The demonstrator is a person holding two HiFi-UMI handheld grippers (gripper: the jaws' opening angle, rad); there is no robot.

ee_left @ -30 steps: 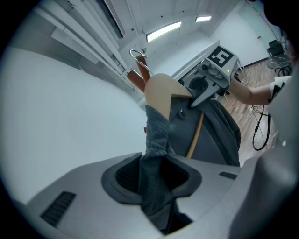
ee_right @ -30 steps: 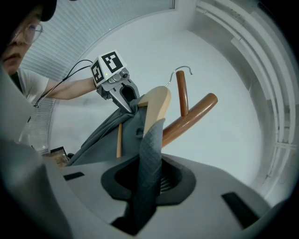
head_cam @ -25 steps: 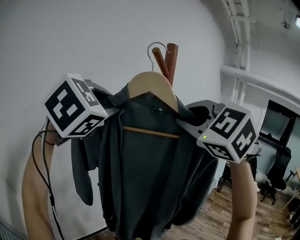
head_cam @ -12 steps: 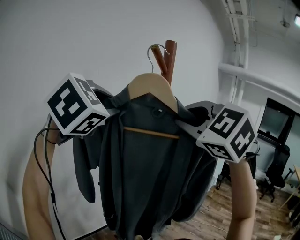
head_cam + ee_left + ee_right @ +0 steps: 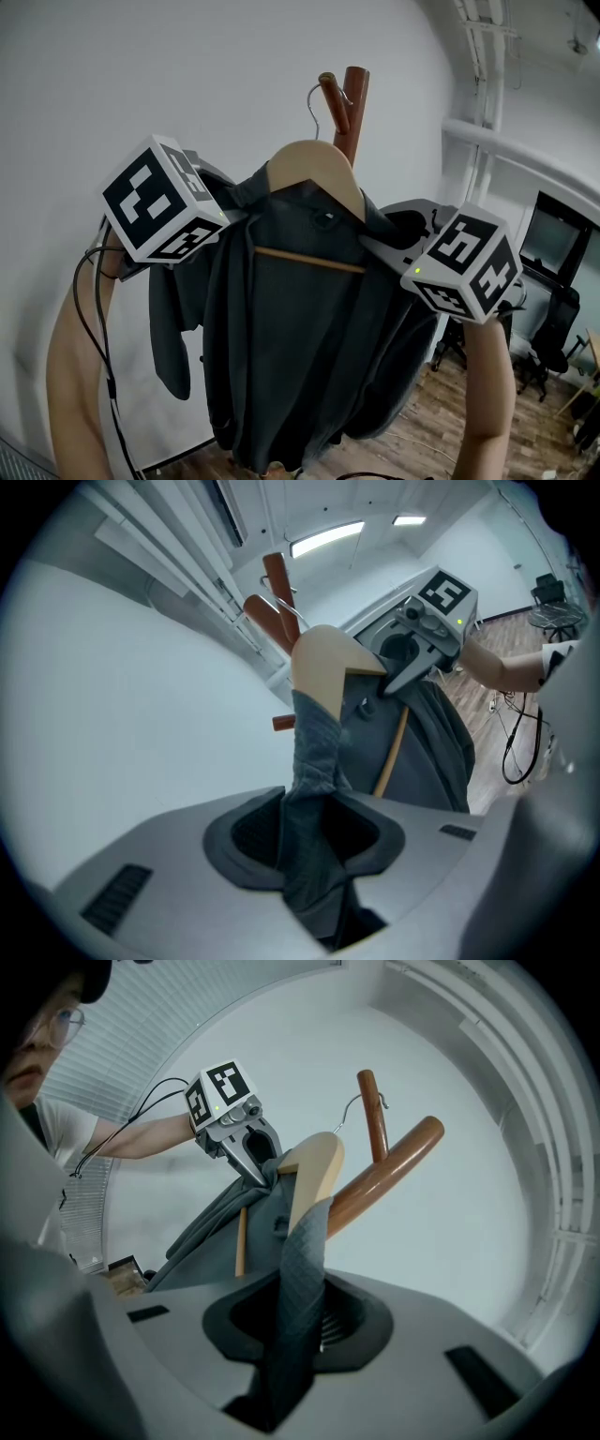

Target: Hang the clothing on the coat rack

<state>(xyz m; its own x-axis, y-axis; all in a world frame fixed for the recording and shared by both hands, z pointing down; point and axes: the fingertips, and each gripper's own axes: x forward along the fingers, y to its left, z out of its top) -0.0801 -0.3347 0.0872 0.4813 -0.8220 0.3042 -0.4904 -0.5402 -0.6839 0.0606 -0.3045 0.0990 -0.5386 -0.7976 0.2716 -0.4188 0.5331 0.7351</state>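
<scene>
1. Head view looks up at a dark grey jacket (image 5: 300, 356) on a wooden hanger (image 5: 314, 167). A white wall (image 5: 141, 75) is behind them.
2. The jacket hangs down long and loose from the hanger. One sleeve (image 5: 173, 347) dangles on the left.
3. The left gripper (image 5: 236, 202) is at the jacket's left shoulder. The left gripper view shows its tongs squeezed on a fold of the grey cloth.
4. The right gripper (image 5: 368, 246) is at the jacket's right shoulder. The right gripper view shows its tongs pinched on a strip of the same cloth.
5. The brown coat rack (image 5: 356, 89) stands just behind the top of the hanger, on the far side.
6. A short brown peg (image 5: 333, 98) sticks out from the coat rack, up and to the left.
7. The hanger's metal hook (image 5: 313, 101) curves over the top of that peg. No view shows if the hook rests on the peg.
8. The left arm (image 5: 70, 375) and the right arm (image 5: 487, 394) are bare and reach up to the grippers.
9. Some wood floor (image 5: 441, 422) shows low on the right.
</scene>
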